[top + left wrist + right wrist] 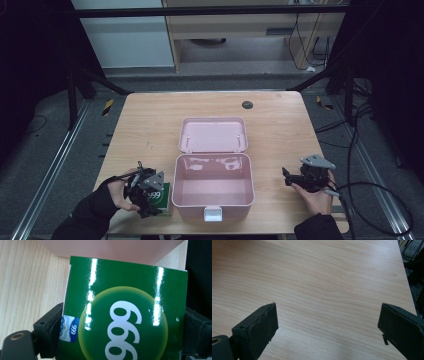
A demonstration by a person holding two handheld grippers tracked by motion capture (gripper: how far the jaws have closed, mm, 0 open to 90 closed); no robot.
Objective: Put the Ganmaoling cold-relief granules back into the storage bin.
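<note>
We are clamping the left gripper [150, 199] on the green box [125, 315] for loading into the bin [214, 206]; right gripper [327, 327] is idling, jaws apart.

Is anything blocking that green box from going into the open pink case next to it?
Nothing visible blocks it. The green box sits between the left gripper jaws, beside the pink case; its lid is open, its inside looks empty, so only the near wall needs clearing.
</note>
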